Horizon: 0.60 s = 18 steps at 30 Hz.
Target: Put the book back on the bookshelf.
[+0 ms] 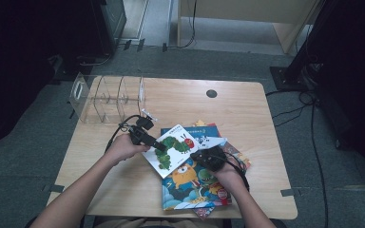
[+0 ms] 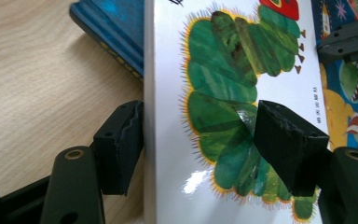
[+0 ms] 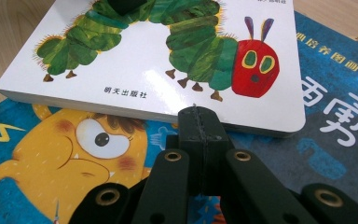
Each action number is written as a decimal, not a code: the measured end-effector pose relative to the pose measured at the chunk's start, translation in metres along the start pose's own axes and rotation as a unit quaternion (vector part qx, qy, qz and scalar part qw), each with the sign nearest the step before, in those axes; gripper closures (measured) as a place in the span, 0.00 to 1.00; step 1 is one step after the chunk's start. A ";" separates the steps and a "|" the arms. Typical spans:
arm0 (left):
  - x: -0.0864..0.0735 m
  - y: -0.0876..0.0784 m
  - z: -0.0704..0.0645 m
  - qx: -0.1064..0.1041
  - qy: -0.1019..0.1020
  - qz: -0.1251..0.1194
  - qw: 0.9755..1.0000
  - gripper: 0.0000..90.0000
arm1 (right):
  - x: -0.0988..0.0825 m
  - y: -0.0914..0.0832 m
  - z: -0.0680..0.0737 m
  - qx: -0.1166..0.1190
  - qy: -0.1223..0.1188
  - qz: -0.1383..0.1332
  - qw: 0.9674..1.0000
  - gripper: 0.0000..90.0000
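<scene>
Left gripper (image 2: 191, 144) spread astride white caterpillar book (image 1: 170, 149) atop the book pile (image 1: 195, 185) (pads not pressing). Right gripper (image 3: 199, 126) pressed together at its edge. Best squeezing squarely across the spine before lifting.

Clear rack (image 1: 107, 97) blocks far-left corner (far-right tabletop (image 1: 237, 107) free).
</scene>
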<state>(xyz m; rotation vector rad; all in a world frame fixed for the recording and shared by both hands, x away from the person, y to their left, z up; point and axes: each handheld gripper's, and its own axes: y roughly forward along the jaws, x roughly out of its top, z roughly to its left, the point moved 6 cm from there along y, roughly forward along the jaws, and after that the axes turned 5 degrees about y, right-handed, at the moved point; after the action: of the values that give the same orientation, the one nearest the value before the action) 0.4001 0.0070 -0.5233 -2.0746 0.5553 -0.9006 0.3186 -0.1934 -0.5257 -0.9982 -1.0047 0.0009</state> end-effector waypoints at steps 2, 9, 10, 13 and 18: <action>0.000 0.001 -0.002 0.004 0.002 0.001 1.000 0.35 | 0.000 0.001 0.000 0.000 0.000 -0.002 1.000 1.00; 0.000 0.001 -0.002 0.003 -0.001 -0.003 1.000 0.35 | -0.001 0.001 0.002 0.010 0.006 -0.002 1.000 1.00; 0.000 0.001 -0.001 0.002 0.000 -0.002 1.000 0.35 | -0.001 0.002 0.004 0.012 0.005 -0.001 1.000 1.00; 0.000 0.003 0.000 -0.006 -0.007 -0.006 1.000 0.35 | 0.000 0.002 0.005 0.009 0.005 -0.004 1.000 1.00; 0.001 0.003 -0.001 -0.003 -0.009 -0.008 1.000 0.35 | -0.001 0.003 0.009 0.023 0.001 0.001 1.000 1.00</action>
<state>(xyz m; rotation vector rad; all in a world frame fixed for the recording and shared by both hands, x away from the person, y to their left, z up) 0.3996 0.0044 -0.5254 -2.0945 0.5330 -0.8888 0.3129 -0.1854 -0.5272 -0.9565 -0.9986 0.0242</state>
